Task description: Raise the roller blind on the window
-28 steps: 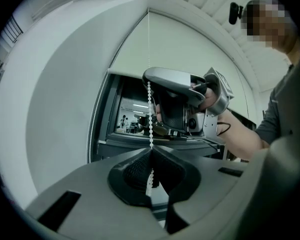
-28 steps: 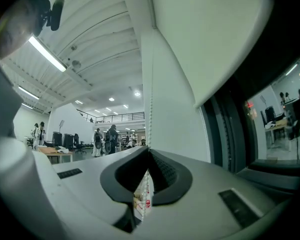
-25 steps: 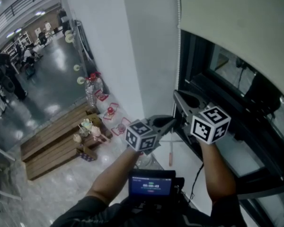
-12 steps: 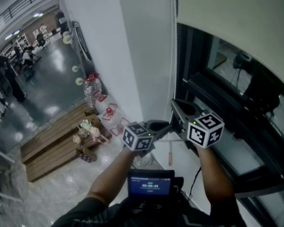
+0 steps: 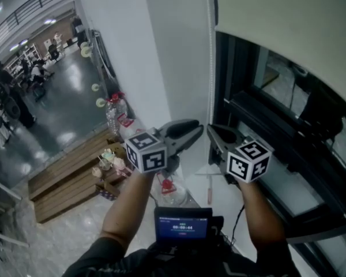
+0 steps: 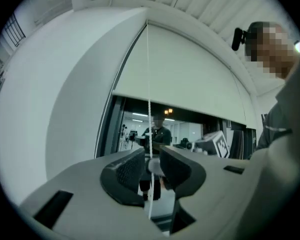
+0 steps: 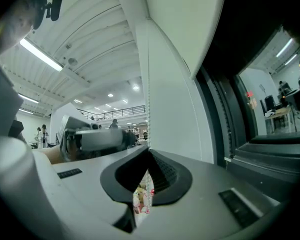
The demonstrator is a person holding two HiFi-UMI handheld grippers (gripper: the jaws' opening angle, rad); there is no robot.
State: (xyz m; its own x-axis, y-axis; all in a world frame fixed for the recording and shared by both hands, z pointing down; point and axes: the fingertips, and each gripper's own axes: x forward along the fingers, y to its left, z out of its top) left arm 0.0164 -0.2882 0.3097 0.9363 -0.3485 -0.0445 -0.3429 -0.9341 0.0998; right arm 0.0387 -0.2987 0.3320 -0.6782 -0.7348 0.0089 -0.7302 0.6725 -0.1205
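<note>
The cream roller blind point(image 5: 288, 22) covers the top of the dark window point(image 5: 277, 97); its bottom edge hangs well above the sill. Its white bead cord point(image 5: 210, 68) runs down along the left side of the frame. My right gripper point(image 5: 211, 133) is shut on the cord point(image 7: 148, 109), which goes straight into the closed jaws point(image 7: 147, 156). My left gripper point(image 5: 198, 130) is beside it at the same height. Its jaws point(image 6: 151, 156) have just been opening, and the cord point(image 6: 148, 84) hangs free between the pads.
A white wall pillar point(image 5: 161, 56) stands just left of the cord. Far below lie wooden pallets point(image 5: 63, 178), a water bottle point(image 5: 112, 117) and small red items. A phone point(image 5: 183, 224) sits at my chest. People stand at the far left.
My left gripper let go of the cord, opened and rose to the right gripper's height. The right gripper stayed shut on the cord, nearly still.
</note>
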